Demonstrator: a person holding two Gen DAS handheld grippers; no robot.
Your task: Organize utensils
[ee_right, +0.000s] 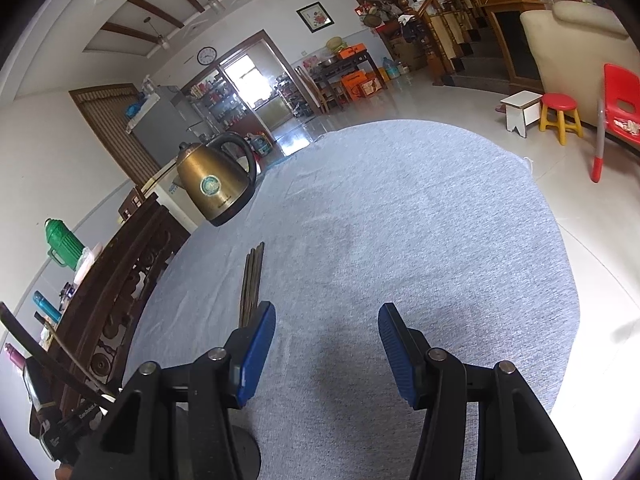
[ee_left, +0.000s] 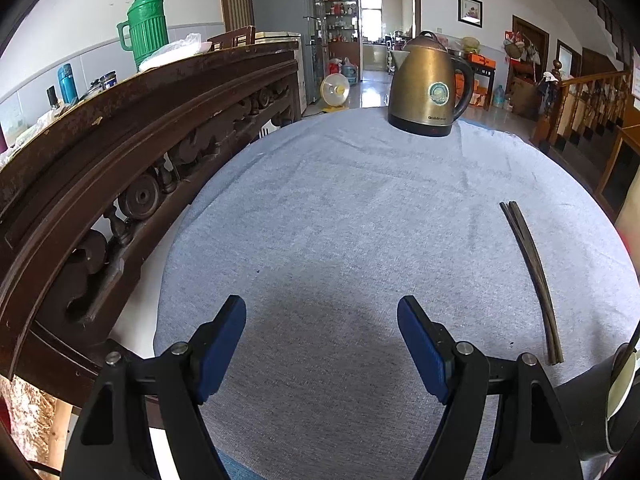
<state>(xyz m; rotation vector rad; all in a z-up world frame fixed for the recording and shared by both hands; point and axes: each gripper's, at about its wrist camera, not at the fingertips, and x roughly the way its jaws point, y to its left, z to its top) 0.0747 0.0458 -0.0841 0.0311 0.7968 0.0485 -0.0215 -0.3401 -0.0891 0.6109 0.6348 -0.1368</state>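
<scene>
A bundle of dark wooden chopsticks (ee_left: 532, 276) lies on the grey-blue tablecloth (ee_left: 340, 208), well to the right of my left gripper (ee_left: 322, 308). That gripper hovers over bare cloth, open, nothing between its blue pads. In the right wrist view the same chopsticks (ee_right: 253, 280) lie just beyond and left of my right gripper (ee_right: 327, 312); their near ends vanish behind its left pad (ee_right: 256, 356). The right gripper is open and holds nothing.
A brass electric kettle (ee_left: 426, 84) stands at the table's far edge, also in the right wrist view (ee_right: 216, 184). A carved dark wooden sideboard (ee_left: 120, 168) borders the table's left side, with a green thermos (ee_left: 146, 28) on it. Red stools and a chair (ee_right: 560, 116) stand on the floor.
</scene>
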